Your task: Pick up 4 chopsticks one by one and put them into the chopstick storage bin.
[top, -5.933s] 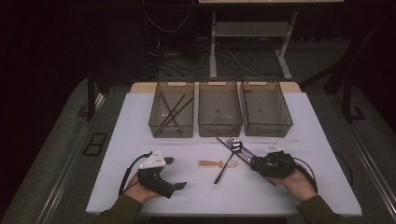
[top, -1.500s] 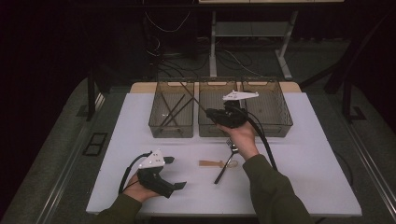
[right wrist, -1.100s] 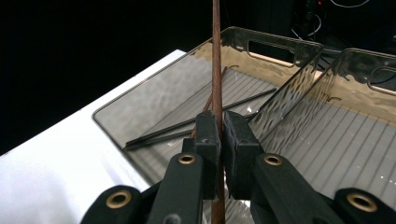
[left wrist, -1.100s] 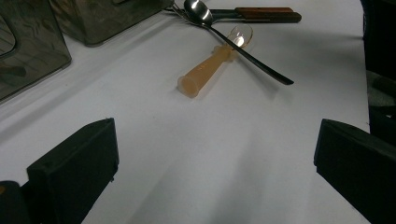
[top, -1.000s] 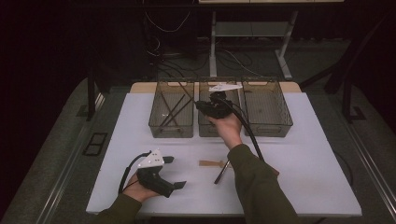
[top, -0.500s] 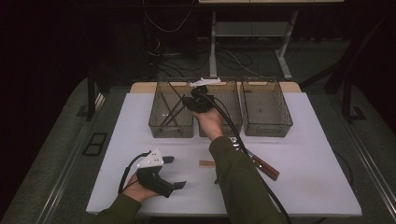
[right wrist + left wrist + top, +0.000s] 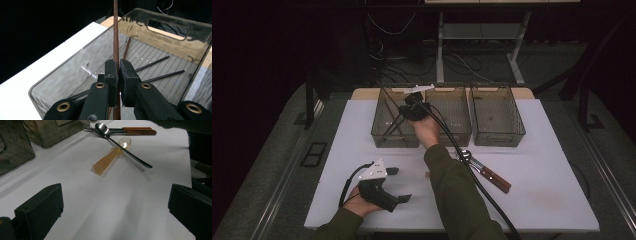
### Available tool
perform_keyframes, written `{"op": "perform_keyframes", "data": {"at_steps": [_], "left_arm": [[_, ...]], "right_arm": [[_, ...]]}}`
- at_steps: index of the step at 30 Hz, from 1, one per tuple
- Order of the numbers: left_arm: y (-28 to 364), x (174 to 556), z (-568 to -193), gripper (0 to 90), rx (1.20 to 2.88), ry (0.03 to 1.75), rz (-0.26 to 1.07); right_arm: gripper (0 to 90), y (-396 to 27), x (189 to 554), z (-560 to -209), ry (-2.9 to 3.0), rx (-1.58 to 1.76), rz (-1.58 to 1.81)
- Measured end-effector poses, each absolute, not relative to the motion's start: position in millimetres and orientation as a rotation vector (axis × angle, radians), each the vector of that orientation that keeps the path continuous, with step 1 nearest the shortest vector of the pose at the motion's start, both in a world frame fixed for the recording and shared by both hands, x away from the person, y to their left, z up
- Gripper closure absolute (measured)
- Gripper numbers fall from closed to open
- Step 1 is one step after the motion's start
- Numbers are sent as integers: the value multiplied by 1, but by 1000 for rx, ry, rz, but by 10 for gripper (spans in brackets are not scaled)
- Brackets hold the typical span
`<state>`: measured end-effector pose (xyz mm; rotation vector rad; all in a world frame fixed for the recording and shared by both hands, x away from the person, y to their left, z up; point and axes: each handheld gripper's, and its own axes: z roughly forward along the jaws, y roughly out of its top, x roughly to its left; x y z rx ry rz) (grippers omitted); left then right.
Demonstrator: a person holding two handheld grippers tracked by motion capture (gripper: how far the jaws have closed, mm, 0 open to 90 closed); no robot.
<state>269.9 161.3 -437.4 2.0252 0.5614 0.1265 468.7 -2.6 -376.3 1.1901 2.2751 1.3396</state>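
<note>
High view, nearest you: your left gripper rests on the white table at the front edge, jaws wide apart with nothing between them. Just beyond it, in the left gripper view, an orange plastic spoon lies under a black-handled metal spoon — wood-handled cutlery sits behind them. Farther out, your right gripper hangs over the left bin, clamped on a brown chopstick that stands upright above the bin's floor — other chopsticks lie inside. The middle bin and right bin stand beside it.
</note>
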Motion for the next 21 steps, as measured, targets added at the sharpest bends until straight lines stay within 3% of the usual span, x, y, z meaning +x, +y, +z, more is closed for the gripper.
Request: {"op": "perform_keyframes", "data": {"at_steps": [5,8,13,21], "left_arm": [[161,270,-437,0,2025,566,122],[161,270,-437,0,2026,564,121],[161,270,-437,0,2025,560,125],[162,270,-437,0,2029,555,129]], "right_arm": [[841,1,470,-384,2296,1208,1303],[671,1,470,-383,2290,1190,1307],[582,-2,469,-378,2267,1192,1315],[541,-9,464,-370,2277,1156,1338]]}}
